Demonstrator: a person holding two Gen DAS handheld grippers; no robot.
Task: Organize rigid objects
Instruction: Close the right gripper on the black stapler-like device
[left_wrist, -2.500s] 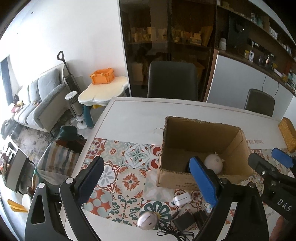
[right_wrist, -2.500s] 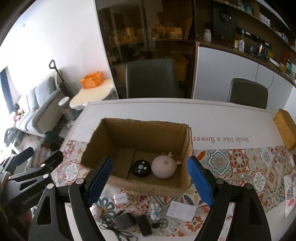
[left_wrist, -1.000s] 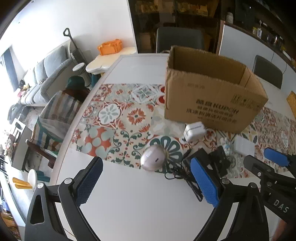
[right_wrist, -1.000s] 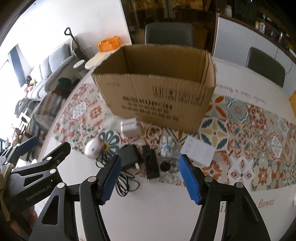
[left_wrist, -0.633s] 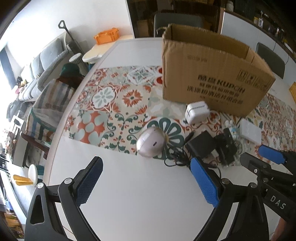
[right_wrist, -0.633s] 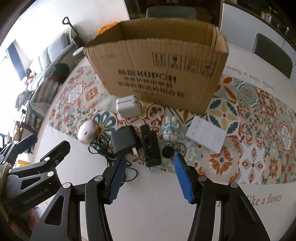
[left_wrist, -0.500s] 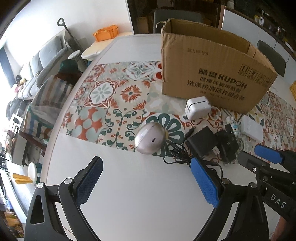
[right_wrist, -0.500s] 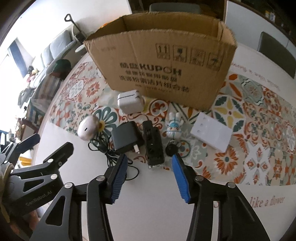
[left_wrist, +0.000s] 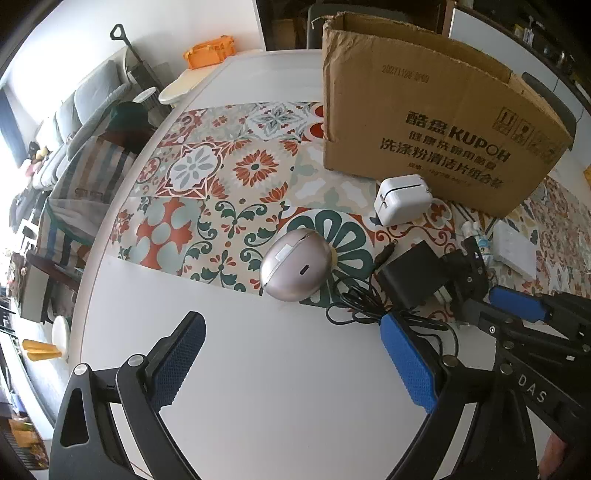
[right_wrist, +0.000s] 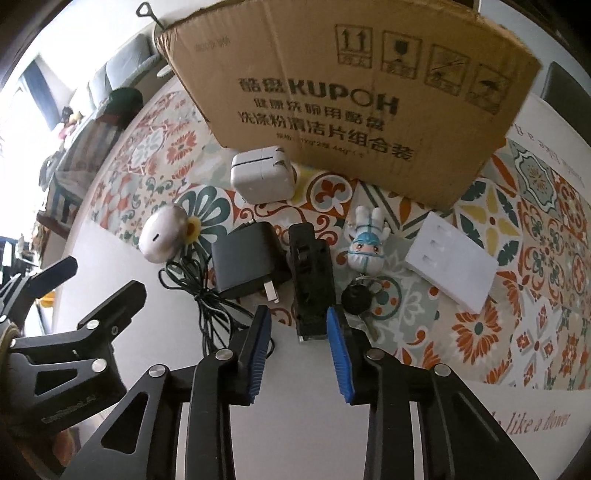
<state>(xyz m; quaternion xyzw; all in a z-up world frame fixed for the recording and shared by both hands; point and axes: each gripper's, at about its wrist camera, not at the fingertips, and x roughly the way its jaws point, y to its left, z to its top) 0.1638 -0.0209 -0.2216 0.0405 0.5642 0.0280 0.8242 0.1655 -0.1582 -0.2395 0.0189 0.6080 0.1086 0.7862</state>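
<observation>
The right gripper (right_wrist: 298, 325) is closing its blue-padded jaws around the near end of a long black plastic clip (right_wrist: 310, 284), pads not yet pressing. The left gripper (left_wrist: 291, 354) is hanging wide open, empty, near a pinkish metallic egg-shaped case (left_wrist: 295, 269).

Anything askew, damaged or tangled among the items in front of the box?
The black adapter's cord lies in a loose tangle, spilling off the patterned mat onto bare table. The cardboard box has a ragged top edge. Nothing spilled.

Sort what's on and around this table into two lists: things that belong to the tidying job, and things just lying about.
Part of the job:
cardboard box
white cube charger
egg-shaped case
black adapter
black clip
small figurine
white flat box
right gripper, jaws closing around the clip's near end

Just lying about:
orange crate
sofa
</observation>
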